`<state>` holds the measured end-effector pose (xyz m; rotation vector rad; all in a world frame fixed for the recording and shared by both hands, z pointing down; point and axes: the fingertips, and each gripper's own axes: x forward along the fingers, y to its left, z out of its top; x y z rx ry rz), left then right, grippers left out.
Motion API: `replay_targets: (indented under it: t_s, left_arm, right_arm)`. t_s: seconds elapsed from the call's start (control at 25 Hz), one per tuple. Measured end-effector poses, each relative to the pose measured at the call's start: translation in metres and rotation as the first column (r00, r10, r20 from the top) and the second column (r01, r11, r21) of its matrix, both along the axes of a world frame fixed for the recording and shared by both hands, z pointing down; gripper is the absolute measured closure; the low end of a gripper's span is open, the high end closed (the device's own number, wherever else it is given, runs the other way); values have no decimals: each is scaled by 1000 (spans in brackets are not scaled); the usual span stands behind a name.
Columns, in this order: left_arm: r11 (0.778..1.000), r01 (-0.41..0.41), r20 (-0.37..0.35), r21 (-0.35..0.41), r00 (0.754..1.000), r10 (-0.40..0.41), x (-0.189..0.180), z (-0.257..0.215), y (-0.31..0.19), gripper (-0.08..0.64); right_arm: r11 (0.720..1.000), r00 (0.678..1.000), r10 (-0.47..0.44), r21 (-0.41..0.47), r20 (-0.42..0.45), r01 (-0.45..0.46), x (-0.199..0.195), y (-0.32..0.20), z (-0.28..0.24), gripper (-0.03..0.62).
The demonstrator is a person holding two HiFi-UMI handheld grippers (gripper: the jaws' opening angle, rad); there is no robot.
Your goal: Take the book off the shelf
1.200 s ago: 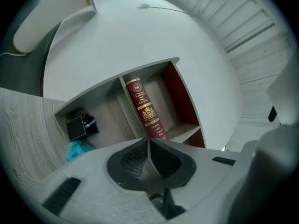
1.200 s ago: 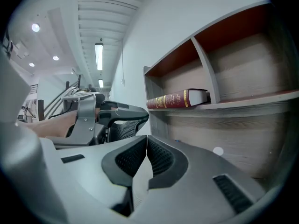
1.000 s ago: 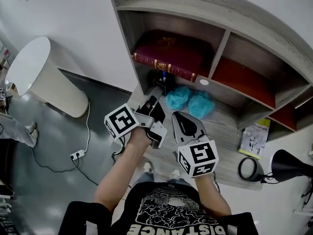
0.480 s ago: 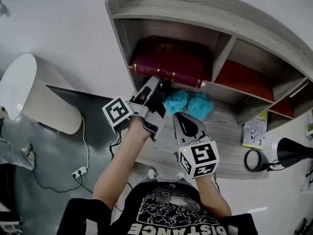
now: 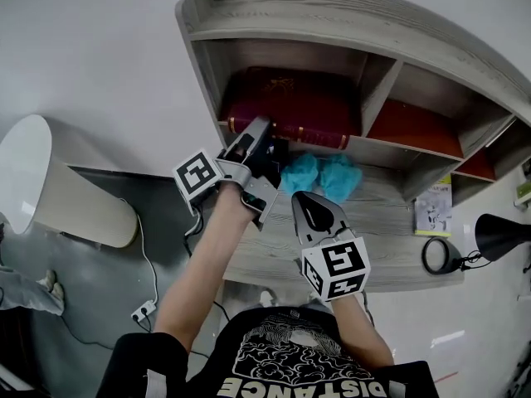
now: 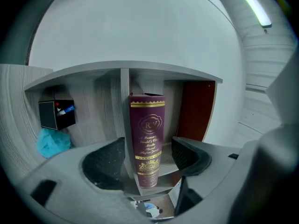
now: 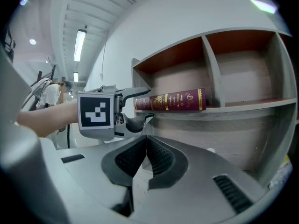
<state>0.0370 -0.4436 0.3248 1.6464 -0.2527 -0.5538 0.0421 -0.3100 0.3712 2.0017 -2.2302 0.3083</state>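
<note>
The book (image 5: 290, 131) lies flat in the shelf's (image 5: 365, 23) left compartment, spine outward. The left gripper's (image 5: 267, 143) fingers (image 6: 105, 164) are opening either side of its spine, not pressing. The right gripper (image 5: 314, 210) hovers over the counter (image 5: 390, 247), fingers clenched on nothing.

The left claw (image 5: 260, 144) is held at centre frame on an outstretched bare forearm (image 5: 206, 276). Its jaws are being opened, with the book (image 6: 147, 134) framed between them, untouched. The right claw (image 5: 310, 202) is held lower, right of centre, jaws pressed together on nothing.
</note>
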Motion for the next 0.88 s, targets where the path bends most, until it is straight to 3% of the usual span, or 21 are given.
replay_targets:
  t_s: [0.24, 0.32, 0.44, 0.88]
  left_arm:
    - [997, -16, -9, -75, 1000, 16, -6, -7, 1, 261]
    - [996, -26, 18, -81, 999, 27, -5, -5, 2, 330]
    - [996, -35, 37, -78, 999, 38, -2, 2, 0, 348]
    - [999, -44, -13, -24, 999, 43, 1, 4, -3, 357]
  right_arm:
    - [999, 999, 40, 8, -8, -40, -15, 15, 6, 575]
    - [998, 998, 56, 3, -11, -56, -19, 19, 7, 575]
    - [996, 996, 87, -11, -16, -87, -21, 22, 12, 575]
    - [991, 991, 131, -40, -12, -131, -13, 21, 11, 575]
